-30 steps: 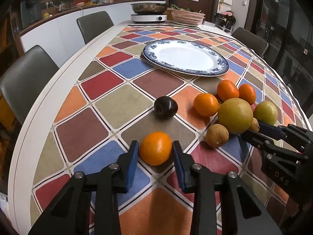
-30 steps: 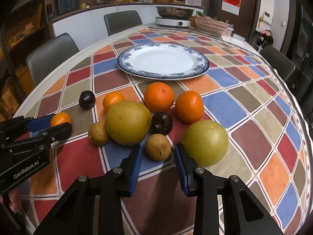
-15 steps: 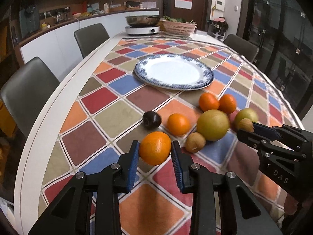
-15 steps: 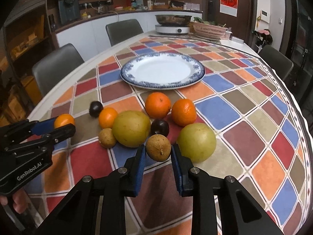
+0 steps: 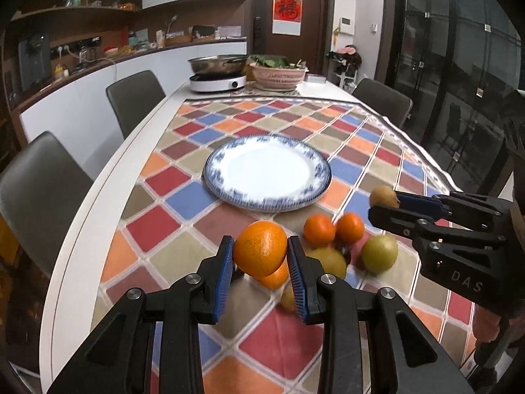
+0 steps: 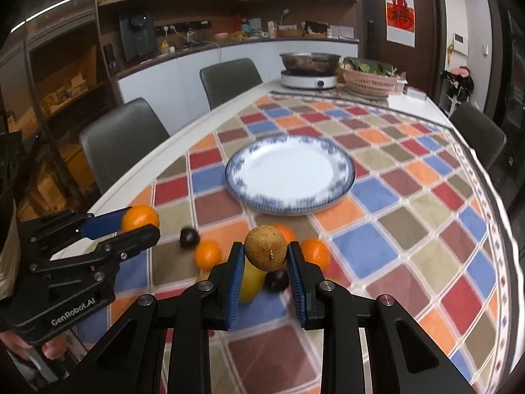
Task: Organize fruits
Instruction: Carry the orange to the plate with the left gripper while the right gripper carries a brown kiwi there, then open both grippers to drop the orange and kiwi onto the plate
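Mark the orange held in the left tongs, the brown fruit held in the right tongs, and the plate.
orange (image 5: 260,249), left wrist view, front skin.
brown fruit (image 6: 265,252), right wrist view, front face.
plate (image 6: 290,173), right wrist view, white centre.

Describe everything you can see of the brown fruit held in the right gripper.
The brown fruit is small, round and dull tan, with a rough, faintly netted skin and a tiny dark stem nub facing the camera. It is clamped between the blue pads of the right gripper, lifted clear of the checked tablecloth above the remaining fruit, short of the empty blue-rimmed plate. Only the pads touch it.
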Action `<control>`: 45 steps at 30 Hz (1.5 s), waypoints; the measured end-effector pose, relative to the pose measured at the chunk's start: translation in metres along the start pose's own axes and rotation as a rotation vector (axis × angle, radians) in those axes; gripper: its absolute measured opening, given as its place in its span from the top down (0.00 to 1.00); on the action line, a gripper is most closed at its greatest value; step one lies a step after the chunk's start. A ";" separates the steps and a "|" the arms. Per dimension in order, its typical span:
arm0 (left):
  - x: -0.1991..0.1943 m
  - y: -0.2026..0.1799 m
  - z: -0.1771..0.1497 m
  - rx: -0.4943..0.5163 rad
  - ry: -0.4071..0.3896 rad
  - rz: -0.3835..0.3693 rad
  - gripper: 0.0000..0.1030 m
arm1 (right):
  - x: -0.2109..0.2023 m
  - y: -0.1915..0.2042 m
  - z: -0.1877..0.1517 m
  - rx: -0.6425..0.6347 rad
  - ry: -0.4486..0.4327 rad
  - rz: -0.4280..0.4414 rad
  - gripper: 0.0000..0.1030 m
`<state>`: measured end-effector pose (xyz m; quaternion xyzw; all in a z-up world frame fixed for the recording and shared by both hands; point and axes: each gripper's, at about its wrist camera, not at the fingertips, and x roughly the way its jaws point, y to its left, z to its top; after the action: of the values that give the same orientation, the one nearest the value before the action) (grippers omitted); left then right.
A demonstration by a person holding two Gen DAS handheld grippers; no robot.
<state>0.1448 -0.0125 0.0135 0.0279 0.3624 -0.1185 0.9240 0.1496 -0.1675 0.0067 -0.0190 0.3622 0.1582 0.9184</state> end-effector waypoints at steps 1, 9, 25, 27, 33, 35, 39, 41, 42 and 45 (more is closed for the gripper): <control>0.002 0.000 0.005 0.001 -0.001 -0.004 0.68 | 0.002 -0.002 0.008 -0.005 -0.005 0.003 0.73; 0.034 0.007 0.048 0.007 0.015 -0.053 0.68 | 0.024 -0.014 0.047 -0.021 0.016 0.028 0.73; 0.150 0.026 0.078 -0.035 0.221 -0.105 0.68 | 0.135 -0.048 0.079 0.029 0.241 0.041 0.73; 0.160 0.026 0.078 -0.031 0.241 -0.093 0.68 | 0.144 -0.053 0.079 0.050 0.260 0.047 0.73; 0.174 0.026 0.076 -0.033 0.282 -0.069 0.63 | 0.156 -0.056 0.077 0.058 0.276 0.044 0.73; 0.169 0.026 0.076 -0.029 0.262 -0.056 0.54 | 0.156 -0.058 0.078 0.069 0.270 0.043 0.72; 0.151 0.025 0.077 -0.020 0.235 -0.019 0.52 | 0.147 -0.063 0.078 0.104 0.246 0.033 0.59; 0.137 0.022 0.075 0.002 0.217 0.012 0.52 | 0.134 -0.062 0.077 0.101 0.216 0.028 0.59; 0.130 0.020 0.074 0.012 0.206 0.023 0.51 | 0.125 -0.061 0.075 0.094 0.199 0.013 0.59; 0.104 0.014 0.068 0.024 0.162 0.030 0.48 | 0.100 -0.057 0.071 0.083 0.145 -0.010 0.59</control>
<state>0.2665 -0.0289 -0.0072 0.0538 0.4339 -0.1062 0.8931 0.2824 -0.1830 -0.0120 0.0058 0.4338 0.1366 0.8906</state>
